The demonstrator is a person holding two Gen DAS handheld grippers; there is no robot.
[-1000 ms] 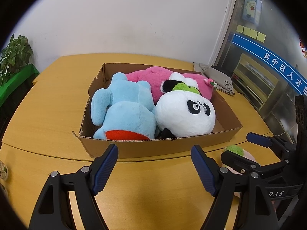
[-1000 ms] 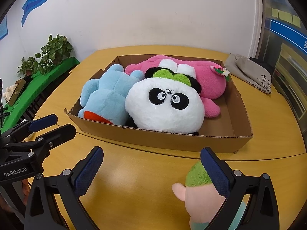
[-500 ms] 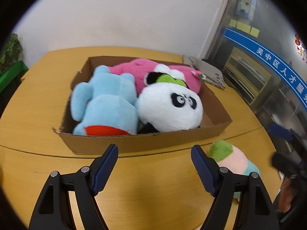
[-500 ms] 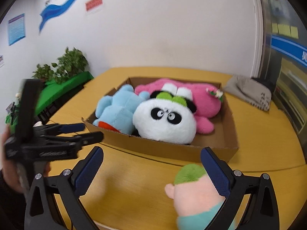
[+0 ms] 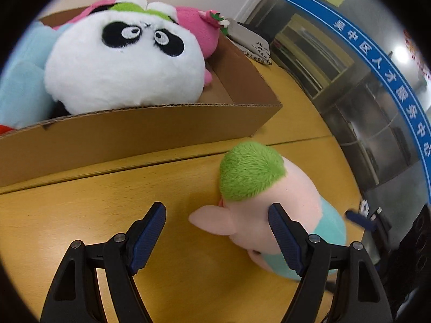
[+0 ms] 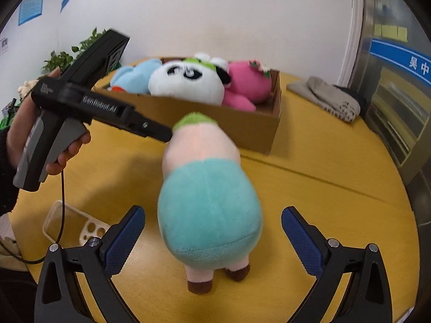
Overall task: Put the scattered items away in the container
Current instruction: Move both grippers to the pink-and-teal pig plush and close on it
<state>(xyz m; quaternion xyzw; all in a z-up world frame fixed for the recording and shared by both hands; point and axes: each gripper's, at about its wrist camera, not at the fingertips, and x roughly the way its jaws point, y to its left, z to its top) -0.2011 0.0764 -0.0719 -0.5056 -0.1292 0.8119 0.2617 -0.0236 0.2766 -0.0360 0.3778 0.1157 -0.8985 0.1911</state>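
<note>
Green-haired plush (image 6: 207, 188) is standing on the table (image 6: 323, 202), at 6 o'clock from the box (image 6: 242, 126). Left gripper (image 5: 216, 222) fingers gaping around its ear; right gripper (image 6: 212, 228) gaping (body between). Close on the firm head, not the ear.

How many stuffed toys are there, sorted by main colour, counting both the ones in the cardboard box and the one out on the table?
White panda: 1
Pink plush: 1
Light blue plush: 1
Peach-and-teal plush with green hair: 1
Total: 4, three in the cardboard box and one standing on the table.
</note>
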